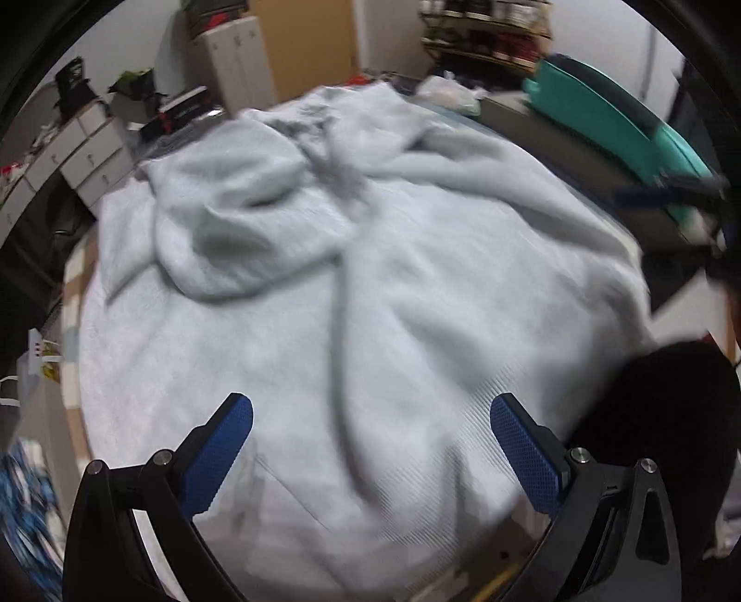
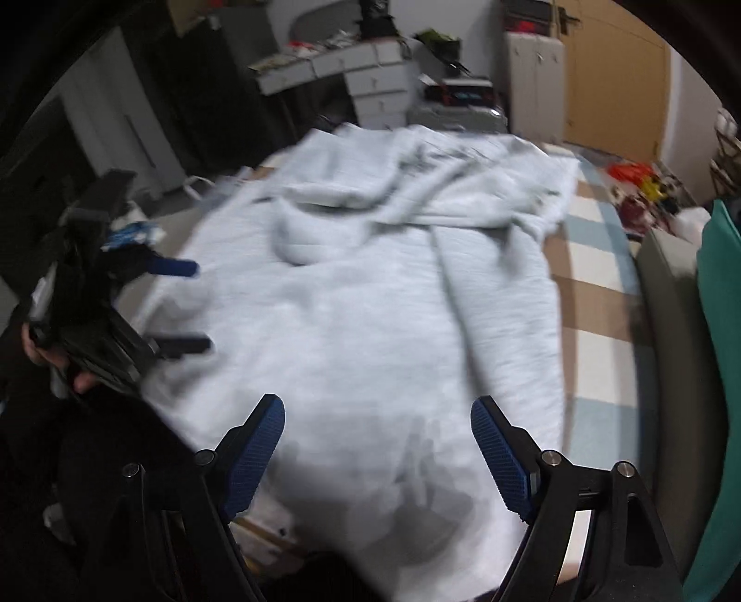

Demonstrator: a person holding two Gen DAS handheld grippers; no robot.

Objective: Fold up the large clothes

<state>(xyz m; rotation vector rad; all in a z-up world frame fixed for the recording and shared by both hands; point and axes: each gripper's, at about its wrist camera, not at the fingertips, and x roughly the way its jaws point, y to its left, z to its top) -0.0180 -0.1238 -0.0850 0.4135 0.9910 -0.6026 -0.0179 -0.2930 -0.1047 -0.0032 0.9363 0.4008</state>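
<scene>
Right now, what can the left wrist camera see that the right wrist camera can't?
Only the left wrist view shows the cluttered shelf rack and the left gripper from behind, jaws open and empty. Only the right wrist view shows the checked floor mat, the toy pile and the right gripper, open. Both show the pale blue garment, white drawers and teal cushion.

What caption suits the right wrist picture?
Open right claw above a pale grey garment on the floor; left claw alongside.

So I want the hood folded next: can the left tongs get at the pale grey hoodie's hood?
Probably yes: the open left tongs hover over the pale grey hoodie, nothing covering its hood.
</scene>
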